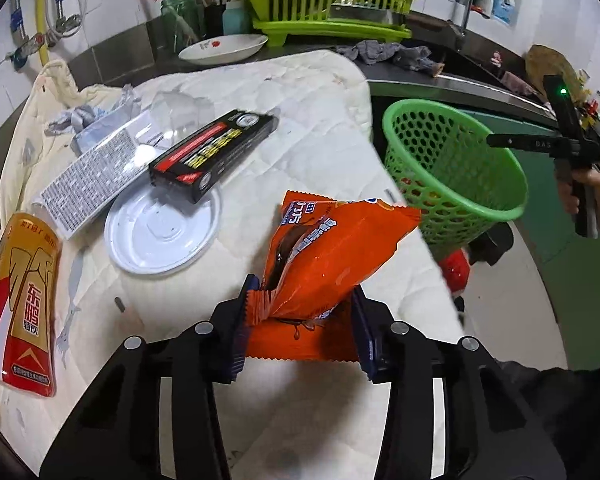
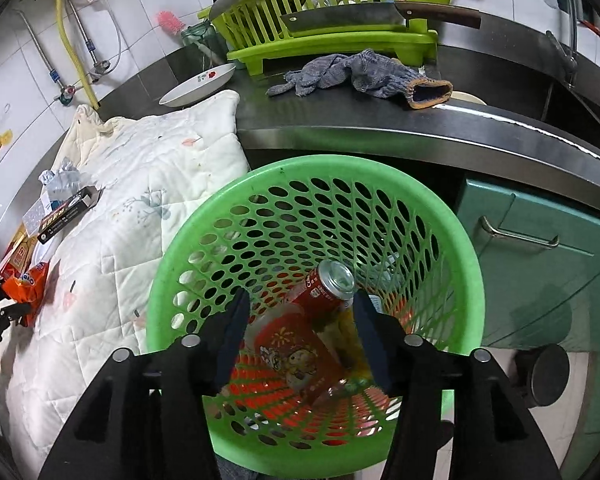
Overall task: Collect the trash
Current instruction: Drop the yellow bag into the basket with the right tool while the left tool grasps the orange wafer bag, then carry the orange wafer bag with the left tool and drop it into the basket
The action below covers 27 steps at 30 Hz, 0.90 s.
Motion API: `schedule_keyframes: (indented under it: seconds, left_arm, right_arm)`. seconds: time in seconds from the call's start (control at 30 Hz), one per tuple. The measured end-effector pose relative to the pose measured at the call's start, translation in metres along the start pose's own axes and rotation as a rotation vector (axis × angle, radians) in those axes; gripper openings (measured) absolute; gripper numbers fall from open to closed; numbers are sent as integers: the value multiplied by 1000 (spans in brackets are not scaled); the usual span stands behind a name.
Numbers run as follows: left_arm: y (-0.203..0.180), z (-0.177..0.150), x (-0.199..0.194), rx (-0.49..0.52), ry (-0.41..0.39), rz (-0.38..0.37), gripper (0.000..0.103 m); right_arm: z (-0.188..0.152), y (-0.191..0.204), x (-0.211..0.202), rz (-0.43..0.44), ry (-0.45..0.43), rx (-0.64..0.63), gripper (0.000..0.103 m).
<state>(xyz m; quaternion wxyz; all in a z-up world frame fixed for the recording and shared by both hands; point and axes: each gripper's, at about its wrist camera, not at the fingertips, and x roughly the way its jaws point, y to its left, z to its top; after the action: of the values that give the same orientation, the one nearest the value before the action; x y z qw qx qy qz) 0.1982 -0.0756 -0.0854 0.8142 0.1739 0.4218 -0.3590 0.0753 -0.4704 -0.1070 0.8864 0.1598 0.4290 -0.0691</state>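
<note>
My left gripper [image 1: 300, 300] is shut on an orange snack wrapper [image 1: 332, 248] and holds it above the white quilted cloth [image 1: 320, 120]. On the cloth lie a black and red box [image 1: 214, 152], a white round lid [image 1: 162, 232], a printed clear wrapper [image 1: 88, 184] and a gold and red drink pouch [image 1: 20, 304]. The green perforated basket [image 1: 456, 168] hangs off the counter's right side. My right gripper [image 2: 298, 304] is open over the basket [image 2: 220, 220], which holds a red can [image 2: 324, 288] and a red cup [image 2: 300, 348]. The wrapper also shows in the right wrist view [image 2: 28, 284].
A white dish [image 1: 224, 48], a lime dish rack [image 1: 328, 4] with a cleaver [image 2: 340, 20], and grey gloves [image 2: 360, 72] sit at the back of the steel counter. A sink [image 1: 480, 68] lies at right. Green cabinet doors [image 2: 540, 260] are below the counter.
</note>
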Motion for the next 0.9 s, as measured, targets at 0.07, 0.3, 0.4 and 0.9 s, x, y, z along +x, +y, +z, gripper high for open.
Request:
schedule_keyframes:
  seconds: [0.07, 0.3, 0.4, 0.9]
  left_arm:
    - [-5, 2, -2, 4, -10, -3, 41]
    - [-14, 13, -12, -39, -63, -34, 39]
    - [-20, 22, -13, -59, -82, -67, 39]
    - [-121, 100, 53, -20, -63, -251, 39]
  right_arm:
    - [-1, -1, -3, 1, -5, -1, 53]
    - [-3, -2, -9, 10, -17, 2, 53]
    - [-2, -1, -13, 14, -24, -3, 53]
    - [-8, -12, -60, -21, -116, -45, 61]
